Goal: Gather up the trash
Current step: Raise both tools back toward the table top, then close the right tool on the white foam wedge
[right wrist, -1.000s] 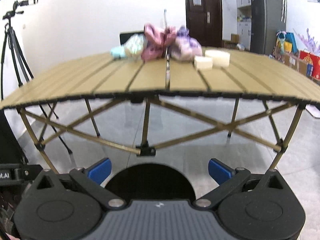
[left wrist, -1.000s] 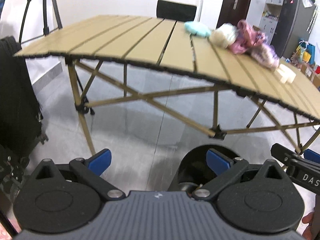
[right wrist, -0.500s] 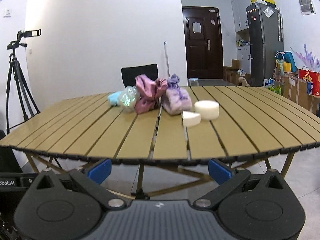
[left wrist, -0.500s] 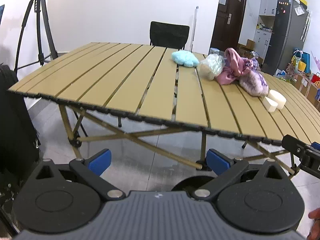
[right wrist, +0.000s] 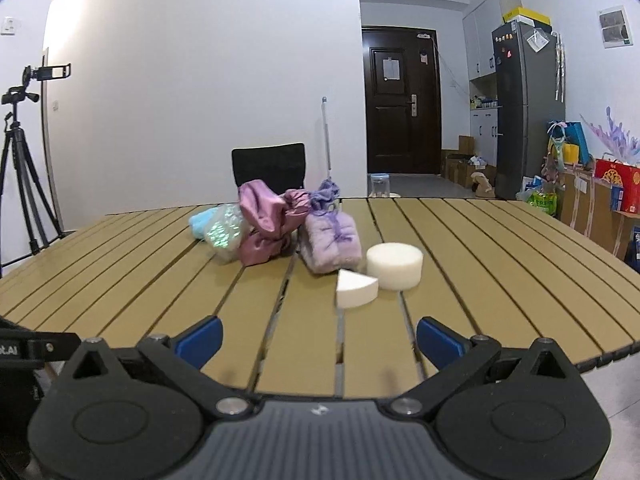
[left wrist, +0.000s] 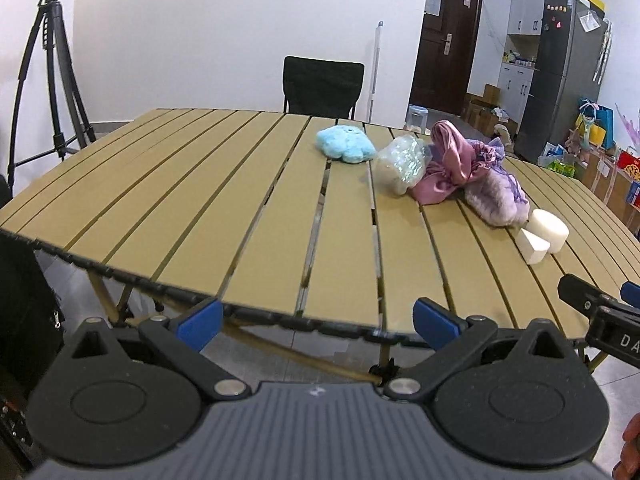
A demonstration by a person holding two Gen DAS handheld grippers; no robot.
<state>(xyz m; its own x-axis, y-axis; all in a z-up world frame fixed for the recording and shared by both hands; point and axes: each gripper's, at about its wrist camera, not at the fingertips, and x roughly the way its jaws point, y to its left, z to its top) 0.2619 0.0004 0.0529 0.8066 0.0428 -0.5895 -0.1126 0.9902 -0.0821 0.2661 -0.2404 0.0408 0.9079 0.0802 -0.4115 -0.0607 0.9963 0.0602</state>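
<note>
A slatted tan table (left wrist: 248, 216) (right wrist: 480, 264) carries a row of items: a fluffy light-blue piece (left wrist: 346, 146) (right wrist: 198, 222), a crumpled clear bag (left wrist: 402, 164) (right wrist: 224, 232), a pink satin bundle (left wrist: 444, 168) (right wrist: 270, 222), a furry lilac pouch (left wrist: 498, 196) (right wrist: 330, 242), a white foam wedge (left wrist: 532, 245) (right wrist: 356, 289) and a white foam disc (left wrist: 550, 230) (right wrist: 395, 266). My left gripper (left wrist: 316, 322) is open at the table's near edge, empty. My right gripper (right wrist: 318, 338) is open just over the near edge, facing the foam pieces, empty.
A black chair (left wrist: 322, 88) (right wrist: 269, 166) stands behind the table. A tripod (left wrist: 44, 76) stands at the left, a dark door (right wrist: 400, 100) and a grey fridge (right wrist: 524, 112) at the back right. Boxes and bags (right wrist: 608, 196) line the right wall. The other gripper's tip (left wrist: 600, 316) shows at right.
Both grippers have risen from below the tabletop to above its near edge. The black bin opening seen under them earlier has dropped out of view. Both stay open.
</note>
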